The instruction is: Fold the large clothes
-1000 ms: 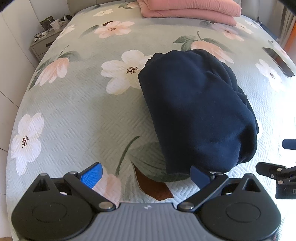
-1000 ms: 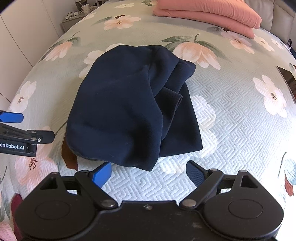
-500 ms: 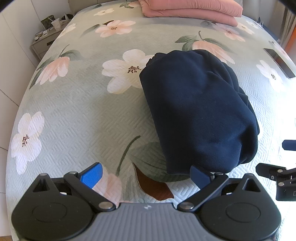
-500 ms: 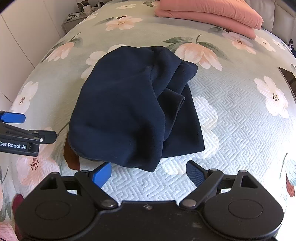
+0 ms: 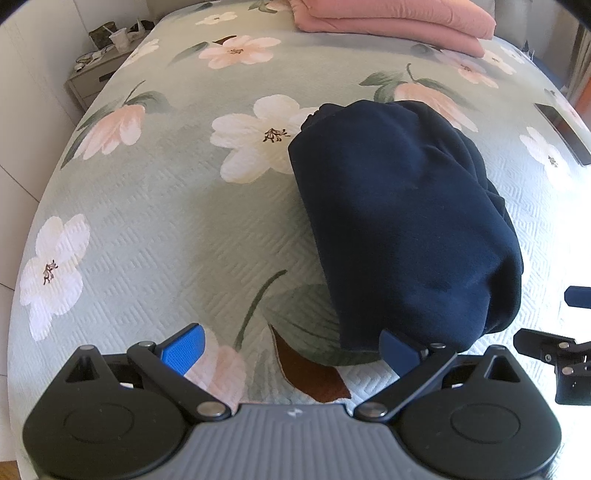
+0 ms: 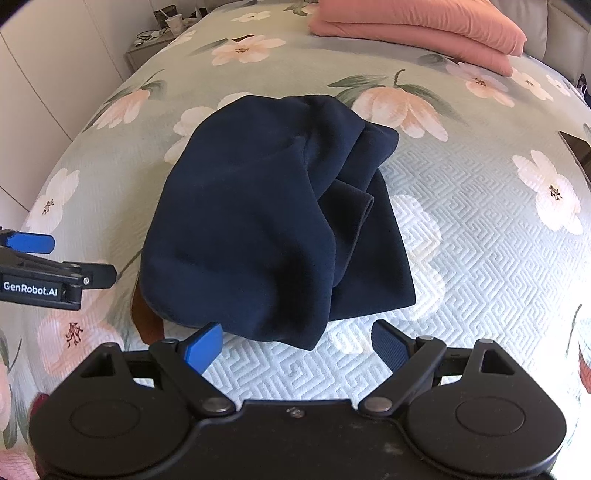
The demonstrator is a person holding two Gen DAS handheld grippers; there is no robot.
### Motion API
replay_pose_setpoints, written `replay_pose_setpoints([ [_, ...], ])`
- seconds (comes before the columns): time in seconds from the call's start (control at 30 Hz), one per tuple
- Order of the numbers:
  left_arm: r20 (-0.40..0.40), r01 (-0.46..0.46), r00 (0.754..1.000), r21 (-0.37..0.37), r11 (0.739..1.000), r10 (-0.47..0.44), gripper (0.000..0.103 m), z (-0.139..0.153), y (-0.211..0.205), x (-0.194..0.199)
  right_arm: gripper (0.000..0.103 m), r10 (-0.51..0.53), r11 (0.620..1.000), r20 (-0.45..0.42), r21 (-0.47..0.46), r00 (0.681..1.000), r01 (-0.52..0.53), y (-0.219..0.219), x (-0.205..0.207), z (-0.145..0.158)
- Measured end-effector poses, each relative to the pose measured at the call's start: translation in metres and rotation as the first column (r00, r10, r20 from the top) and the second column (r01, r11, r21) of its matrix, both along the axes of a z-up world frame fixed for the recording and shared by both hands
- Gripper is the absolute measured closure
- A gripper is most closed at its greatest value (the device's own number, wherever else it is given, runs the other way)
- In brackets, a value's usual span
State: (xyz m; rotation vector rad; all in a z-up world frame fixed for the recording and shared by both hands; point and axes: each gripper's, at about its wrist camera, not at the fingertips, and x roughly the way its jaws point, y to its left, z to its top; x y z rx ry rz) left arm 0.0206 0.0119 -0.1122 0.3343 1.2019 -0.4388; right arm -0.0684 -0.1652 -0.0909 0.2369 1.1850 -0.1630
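We show 1 navy garment (image 5: pixel 399 221) lying in a compact, rounded bundle on the flowered bedspread (image 5: pixel 155 229), toward the near edge of the bed. In the right wrist view the bundle's right side (image 6: pixel 354 206) still shows loose, overlapping layers and a curled edge, so we judge the folding largely done but not tidy: the main folds appear made, and what may remain is squaring that side or carrying the bundle to a stack.

The left claw (image 5: pixel 291 345) is spread wide and holds nothing; its right fingertip (image 5: pixel 397 349) sits at the garment's near hem, and we cannot tell whether it touches the cloth. The right claw (image 6: pixel 295 345) is likewise wide open and empty, with its fingertips just short of the bundle's near edge, above bare bedspread.

At the far end of the bed lies a stack of folded pink bedding (image 6: pixel 421 35), well apart from the garment. A dark flat object (image 5: pixel 563 129) rests near the bed's right edge; we cannot identify it. A bedside cabinet (image 5: pixel 96 74) at far left carries a cup (image 5: pixel 119 37) and small clutter. No basket, box or other container for clothes is visible, so we can report no contents.
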Motion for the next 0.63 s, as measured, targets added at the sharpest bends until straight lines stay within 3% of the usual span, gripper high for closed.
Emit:
replay_pose_setpoints([
  [0.63, 0.051, 0.067, 0.996, 0.023, 0.997, -0.069, 0.001, 0.0054, -0.0094, -0.01, 0.0, -0.008, 1.0, 0.002, -0.005, 1.0, 0.008, -0.0002, -0.003, -0.0014],
])
